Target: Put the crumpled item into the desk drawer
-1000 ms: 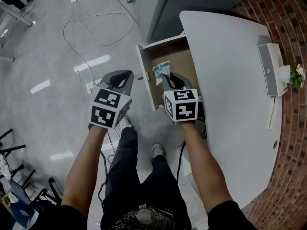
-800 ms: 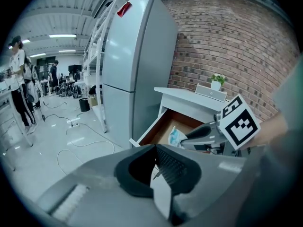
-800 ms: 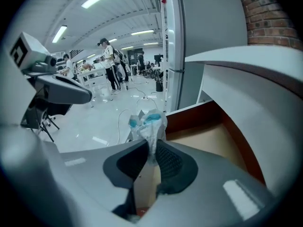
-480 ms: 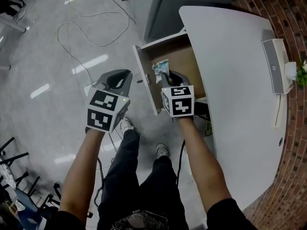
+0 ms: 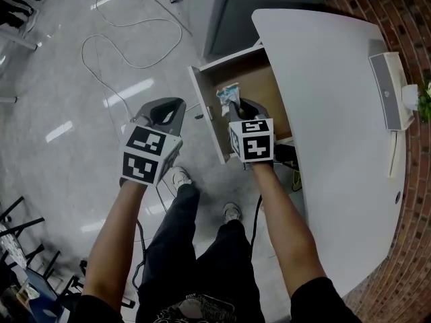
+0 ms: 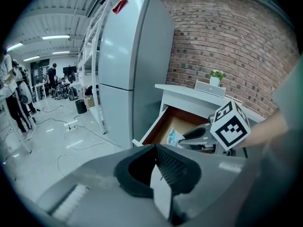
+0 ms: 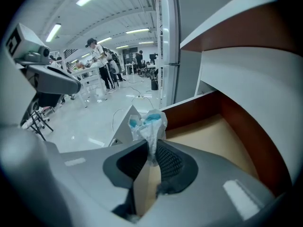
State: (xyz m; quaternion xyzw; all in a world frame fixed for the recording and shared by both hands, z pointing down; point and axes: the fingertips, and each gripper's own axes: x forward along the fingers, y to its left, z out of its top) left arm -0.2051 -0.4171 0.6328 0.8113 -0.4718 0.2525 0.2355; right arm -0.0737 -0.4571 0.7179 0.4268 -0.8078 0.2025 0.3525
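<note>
The crumpled white and blue item [image 5: 227, 93] sticks up from my right gripper [image 5: 237, 103], whose pads press on its lower end. In the right gripper view the crumpled item [image 7: 149, 124] hangs over the near part of the open desk drawer [image 7: 213, 136], just inside its front panel. The drawer [image 5: 259, 79] stands pulled out from the white desk [image 5: 323, 113], and its brown floor looks bare. My left gripper [image 5: 168, 108] hovers over the floor to the left of the drawer front, jaws together and nothing between them. From the left gripper view, the item [image 6: 174, 137] shows above the drawer.
A tall grey fridge [image 6: 135, 65] stands behind the drawer. White cables [image 5: 135, 52] lie on the glossy floor at the left. A long white device [image 5: 384, 86] and a small plant [image 5: 423, 96] sit at the desk's far edge by the brick wall. The person's legs are below.
Both grippers have stayed almost in place. The right one keeps the crumpled item over the drawer's front part, shifted very slightly.
</note>
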